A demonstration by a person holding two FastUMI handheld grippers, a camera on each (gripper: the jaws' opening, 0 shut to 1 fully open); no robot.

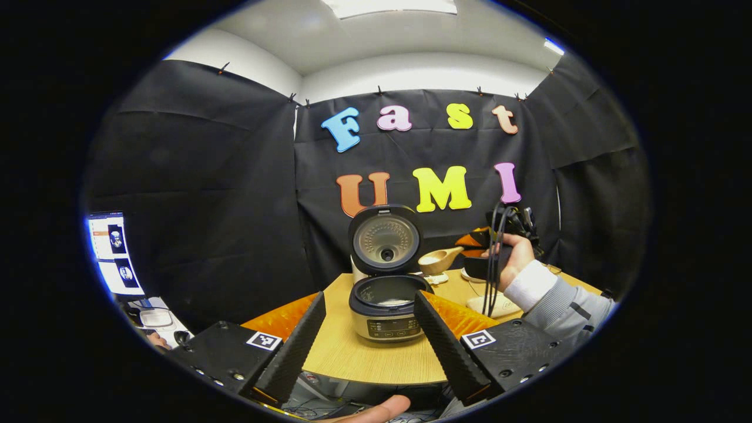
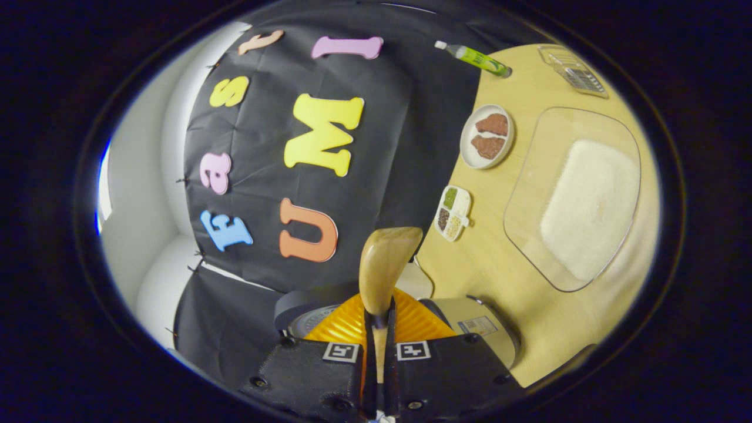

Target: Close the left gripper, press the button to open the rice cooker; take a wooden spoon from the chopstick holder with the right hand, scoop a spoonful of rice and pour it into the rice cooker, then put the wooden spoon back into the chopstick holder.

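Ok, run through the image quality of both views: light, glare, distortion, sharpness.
Left gripper view: a ceiling light blows out to white at the top; fisheye bends the walls; the open rice cooker and wooden spoon are sharp, and the left gripper is dim. Right gripper view: the scene is rolled sideways, the table evenly lit, and the spoon in the right gripper is slightly soft.

walls: black cloth (image 1: 205, 176) clipped over white wall (image 1: 235, 64) | ceiling: white, lit panel (image 1: 388, 6) | table: light wood (image 1: 364, 352) (rounded edge) | monitor (image 1: 114, 252) at left
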